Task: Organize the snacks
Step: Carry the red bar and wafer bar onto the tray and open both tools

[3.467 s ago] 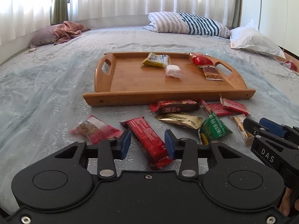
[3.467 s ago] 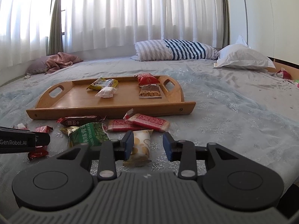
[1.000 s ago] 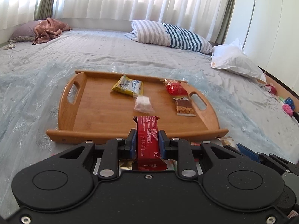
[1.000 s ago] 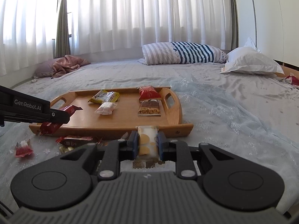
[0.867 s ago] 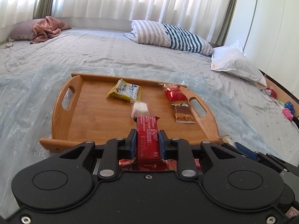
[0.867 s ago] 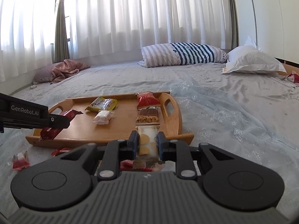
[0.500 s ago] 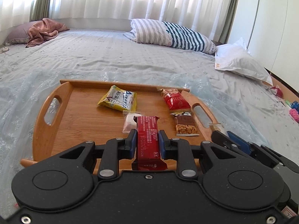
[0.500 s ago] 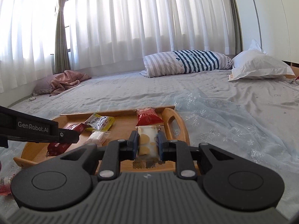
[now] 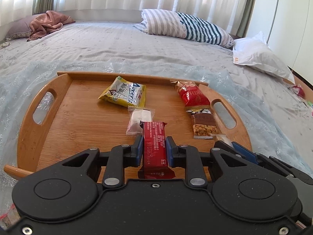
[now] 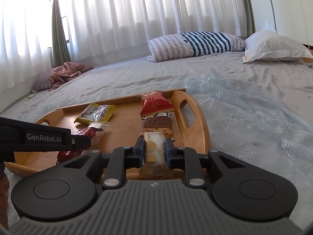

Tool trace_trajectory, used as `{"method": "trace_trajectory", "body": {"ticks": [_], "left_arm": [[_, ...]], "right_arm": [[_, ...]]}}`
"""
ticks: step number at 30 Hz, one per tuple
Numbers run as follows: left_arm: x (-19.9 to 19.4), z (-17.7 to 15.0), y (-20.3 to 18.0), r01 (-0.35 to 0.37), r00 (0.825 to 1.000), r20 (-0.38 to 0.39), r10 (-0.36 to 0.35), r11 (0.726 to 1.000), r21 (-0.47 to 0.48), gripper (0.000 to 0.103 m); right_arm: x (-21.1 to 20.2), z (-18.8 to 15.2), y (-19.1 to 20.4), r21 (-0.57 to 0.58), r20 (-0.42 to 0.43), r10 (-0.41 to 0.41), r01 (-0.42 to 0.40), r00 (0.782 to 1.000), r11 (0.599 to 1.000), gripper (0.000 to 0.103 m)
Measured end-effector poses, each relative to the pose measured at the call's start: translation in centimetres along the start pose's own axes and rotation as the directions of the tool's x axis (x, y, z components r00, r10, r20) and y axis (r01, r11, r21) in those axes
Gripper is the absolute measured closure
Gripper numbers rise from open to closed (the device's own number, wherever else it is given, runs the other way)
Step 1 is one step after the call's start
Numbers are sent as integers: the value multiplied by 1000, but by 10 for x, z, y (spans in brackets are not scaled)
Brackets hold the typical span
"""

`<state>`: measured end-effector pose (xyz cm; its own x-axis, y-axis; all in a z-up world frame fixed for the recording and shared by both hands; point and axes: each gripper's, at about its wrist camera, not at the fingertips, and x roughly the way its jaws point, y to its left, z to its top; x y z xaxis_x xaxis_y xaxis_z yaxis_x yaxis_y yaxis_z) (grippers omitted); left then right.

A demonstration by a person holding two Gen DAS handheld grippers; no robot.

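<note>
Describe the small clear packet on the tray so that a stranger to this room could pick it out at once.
On the bed sits a wooden tray. Near its middle, just in front of the yellow packet, lies the clear packet. Alone among the tray's printed wrappers, it is see-through, with something white inside.

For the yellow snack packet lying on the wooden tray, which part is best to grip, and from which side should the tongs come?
Grip the yellow packet across its near crimped edge, coming from the tray's open near-left side. It lies flat, so only an edge offers purchase, and the small clear packet crowds its near-right corner. Both tongs are full now, so this is probably for later.
</note>
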<state>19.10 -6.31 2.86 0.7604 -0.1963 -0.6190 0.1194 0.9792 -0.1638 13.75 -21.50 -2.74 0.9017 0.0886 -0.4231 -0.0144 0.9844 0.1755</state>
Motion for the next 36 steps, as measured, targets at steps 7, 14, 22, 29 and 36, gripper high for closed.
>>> {"method": "trace_trajectory", "body": {"ticks": [7,14,22,29,36], "left_arm": [[10,-4,-4,-11,1000,-9,11,1000,7,80],[14,-6,-5,-14,1000,-20,14,1000,2,80],[16,-6,-4,-13,1000,-24,13,1000,-5,80],[17,-7,-4,-17,999,-33,17,1000,-3,79],[16,-6,-4,-29,999,-27,29,1000,1,66]], "right_arm": [[3,0,0,12,-4,4,-3,1000,1000,77],[8,-2,-4,33,-20,11,-10,1000,999,77],[10,-3,-6,45,-20,15,-14,1000,999,77],[10,-3,-6,47,-20,16,-15,1000,999,76],[10,-3,-7,52,-20,19,-18,1000,998,74]]}}
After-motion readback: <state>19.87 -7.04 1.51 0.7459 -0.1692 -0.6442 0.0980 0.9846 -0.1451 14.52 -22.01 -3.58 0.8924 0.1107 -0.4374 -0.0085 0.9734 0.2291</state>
